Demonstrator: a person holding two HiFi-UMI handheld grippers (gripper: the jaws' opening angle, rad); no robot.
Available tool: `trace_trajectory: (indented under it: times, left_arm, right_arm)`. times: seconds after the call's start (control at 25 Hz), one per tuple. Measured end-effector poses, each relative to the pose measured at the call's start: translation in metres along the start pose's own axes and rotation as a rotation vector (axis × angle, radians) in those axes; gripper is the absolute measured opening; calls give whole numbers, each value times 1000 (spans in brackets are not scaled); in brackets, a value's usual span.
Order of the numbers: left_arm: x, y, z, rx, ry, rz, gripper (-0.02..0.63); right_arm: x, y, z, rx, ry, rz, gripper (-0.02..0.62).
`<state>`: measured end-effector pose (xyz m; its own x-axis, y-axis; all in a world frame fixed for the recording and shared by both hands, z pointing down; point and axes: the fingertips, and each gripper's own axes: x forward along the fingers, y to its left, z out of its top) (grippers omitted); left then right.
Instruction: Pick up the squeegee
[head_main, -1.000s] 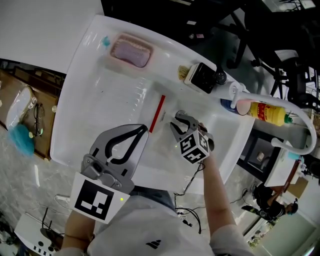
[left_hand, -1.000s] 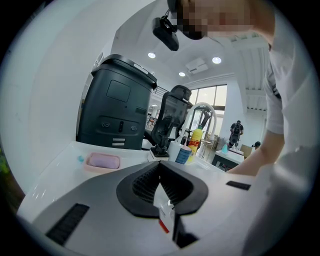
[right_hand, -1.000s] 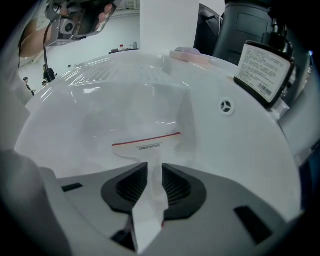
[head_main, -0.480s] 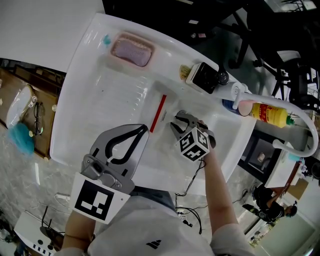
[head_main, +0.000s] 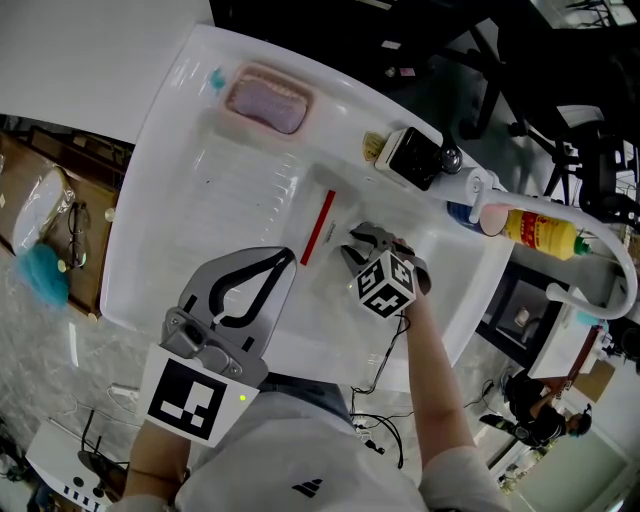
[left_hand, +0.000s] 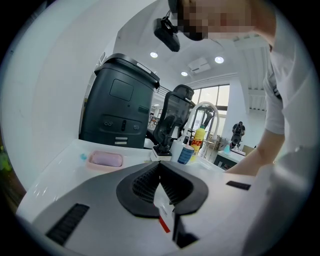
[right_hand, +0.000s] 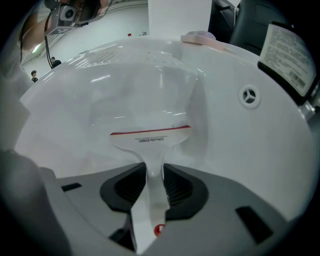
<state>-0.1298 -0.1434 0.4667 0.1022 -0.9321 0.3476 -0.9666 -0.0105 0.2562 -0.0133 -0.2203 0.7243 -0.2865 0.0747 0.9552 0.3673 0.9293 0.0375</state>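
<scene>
Two tongs are in view and one squeegee (head_main: 318, 228), which lies inside the white sink basin (head_main: 450, 255) near the middle of the head view, its red blade running alongside the basin's left wall, next to the ribbed drainboard (head_main: 230, 190). The right tongs (head_main: 352, 246) point steeply down into the basin; their jaws have just been opening and now stand wide, with the squeegee's white handle between the pads, which lie close on both sides without clamping it. The left tongs (head_main: 288, 258) hang over the drainboard's near rim at lower left, jaws closed together at the tips and holding nothing. Along the far rim sit one pink soap bar (head_main: 266, 103) at upper left, one black-and-white device (head_main: 417, 157), one faucet (head_main: 478, 187) and one yellow bottle (head_main: 540, 228). Bare basin floor lies to the right of the right tongs, and the drainboard is bare between soap and left tongs.
</scene>
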Motion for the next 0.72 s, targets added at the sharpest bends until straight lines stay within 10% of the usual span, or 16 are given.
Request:
trace_trajectory:
  times: [0.72]
  left_arm:
    - [-3, -6, 13, 0, -27, -17, 12]
  right_arm:
    - [-25, 5, 28, 66, -108, -35, 97]
